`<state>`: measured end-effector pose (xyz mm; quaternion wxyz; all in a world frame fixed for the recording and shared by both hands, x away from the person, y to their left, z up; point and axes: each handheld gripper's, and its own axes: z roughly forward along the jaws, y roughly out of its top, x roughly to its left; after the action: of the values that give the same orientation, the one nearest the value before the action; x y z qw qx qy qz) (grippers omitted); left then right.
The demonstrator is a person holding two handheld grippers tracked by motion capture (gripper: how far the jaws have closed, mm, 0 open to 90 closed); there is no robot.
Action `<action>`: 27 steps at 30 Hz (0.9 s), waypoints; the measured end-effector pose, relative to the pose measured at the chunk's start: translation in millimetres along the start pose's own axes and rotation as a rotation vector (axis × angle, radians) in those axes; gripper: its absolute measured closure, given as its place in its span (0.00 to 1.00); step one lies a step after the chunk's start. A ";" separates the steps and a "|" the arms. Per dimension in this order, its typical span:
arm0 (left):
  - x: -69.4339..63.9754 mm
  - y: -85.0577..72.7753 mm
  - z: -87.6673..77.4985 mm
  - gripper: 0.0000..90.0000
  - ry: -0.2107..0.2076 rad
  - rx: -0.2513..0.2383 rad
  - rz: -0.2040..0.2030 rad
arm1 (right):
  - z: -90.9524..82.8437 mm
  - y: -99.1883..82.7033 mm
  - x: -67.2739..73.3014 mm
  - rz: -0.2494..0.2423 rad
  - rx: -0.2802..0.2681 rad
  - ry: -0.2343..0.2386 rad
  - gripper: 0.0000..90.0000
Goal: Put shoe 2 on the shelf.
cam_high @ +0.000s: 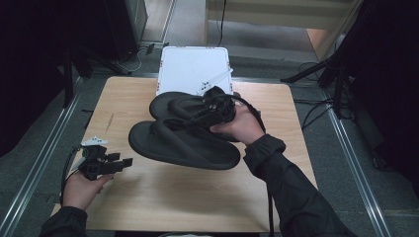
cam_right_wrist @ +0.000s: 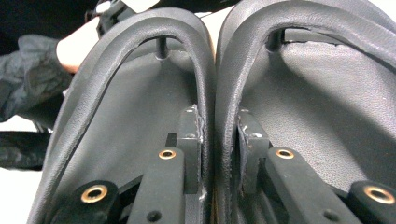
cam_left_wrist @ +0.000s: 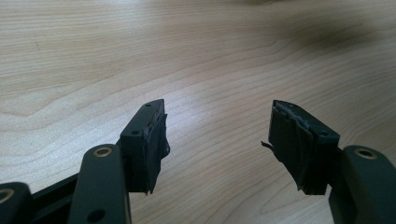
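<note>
The right claw point(cam_high: 197, 118) pinches the two inner straps point(cam_right_wrist: 215, 93) of a pair of black sandals point(cam_high: 188, 143) together, holding the pair just above the middle of the wooden worktop point(cam_high: 163, 197). The left claw point(cam_high: 129, 161) rests open and empty near the worktop's left edge. A white box point(cam_high: 190, 66) sits at the far edge.

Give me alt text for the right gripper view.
The right gripper pinches the adjoining straps of two black flip-flops between its jaws, the footbeds facing the camera. A hand and dark sleeve show at upper left.
</note>
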<state>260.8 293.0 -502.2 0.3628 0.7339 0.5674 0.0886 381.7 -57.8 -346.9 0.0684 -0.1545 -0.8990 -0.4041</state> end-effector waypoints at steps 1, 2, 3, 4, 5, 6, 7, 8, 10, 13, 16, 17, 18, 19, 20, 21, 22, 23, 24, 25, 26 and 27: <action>-0.1 0.0 0.1 0.42 0.000 -0.001 0.000 | -1.9 3.5 -2.0 0.002 -0.003 -0.010 0.84; 0.0 0.0 0.1 0.42 -0.001 0.001 0.002 | -2.9 5.4 -3.1 0.007 -0.006 -0.017 0.84; -0.2 0.0 0.2 0.42 0.000 0.001 0.002 | -3.9 8.0 -4.6 0.012 -0.008 -0.026 0.84; -0.2 0.0 0.1 0.42 0.000 0.002 0.003 | -5.0 11.4 -6.4 0.016 -0.007 -0.041 0.84; -0.2 0.0 0.3 0.42 -0.001 0.001 0.002 | -5.4 13.3 -7.9 0.019 -0.007 -0.045 0.84; -0.2 0.1 0.5 0.42 0.000 0.001 0.003 | -5.9 15.7 -10.6 0.019 -0.014 -0.053 0.84; -0.1 0.1 0.7 0.42 -0.001 0.002 0.005 | -5.9 17.8 -13.3 0.020 -0.022 -0.066 0.84; -0.1 0.1 1.0 0.42 -0.001 0.003 0.005 | -5.9 20.0 -15.9 0.027 -0.026 -0.080 0.84; 0.0 0.4 1.2 0.42 -0.005 0.007 0.007 | -5.1 24.8 -22.1 0.053 -0.035 -0.107 0.84; -0.5 0.4 1.9 0.42 -0.006 0.008 0.008 | -2.7 32.0 -32.2 0.098 -0.052 -0.164 0.84; -1.0 0.4 2.4 0.42 -0.006 0.005 0.006 | -0.5 37.4 -43.1 0.146 -0.063 -0.215 0.84; -0.8 0.5 2.4 0.42 -0.009 0.007 0.006 | 0.4 39.7 -48.6 0.170 -0.071 -0.234 0.84; -1.2 0.5 2.8 0.42 -0.008 0.005 0.003 | 1.1 41.0 -52.3 0.184 -0.073 -0.243 0.84; -1.2 0.6 3.0 0.42 -0.010 0.006 0.005 | 2.0 43.1 -59.0 0.201 -0.075 -0.263 0.84; -1.4 0.7 3.2 0.42 -0.010 0.005 0.007 | 2.9 44.9 -64.5 0.216 -0.074 -0.285 0.84; -1.7 0.9 3.5 0.42 -0.011 0.008 0.009 | 3.6 46.3 -68.1 0.228 -0.074 -0.303 0.84; -1.8 1.1 3.7 0.42 -0.012 0.011 0.011 | 4.7 48.3 -74.6 0.247 -0.079 -0.329 0.84; -2.0 1.2 4.0 0.42 -0.013 0.012 0.012 | 5.6 49.6 -78.4 0.262 -0.083 -0.345 0.84; -2.5 1.3 4.5 0.42 -0.014 0.011 0.012 | 6.6 51.4 -82.6 0.279 -0.087 -0.373 0.84; -2.6 1.5 4.8 0.42 -0.020 0.014 0.013 | 7.8 53.3 -86.4 0.298 -0.091 -0.399 0.84; -3.2 1.6 5.3 0.42 -0.021 0.013 0.012 | 8.7 55.1 -90.3 0.319 -0.096 -0.418 0.84; -3.4 1.7 5.4 0.42 -0.023 0.013 0.014 | 10.7 57.3 -95.5 0.337 -0.107 -0.437 0.84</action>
<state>263.9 287.5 -504.1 0.3638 0.7411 0.5587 0.0791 490.8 -35.2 -337.2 -0.0690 -0.3887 -0.8314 -0.3910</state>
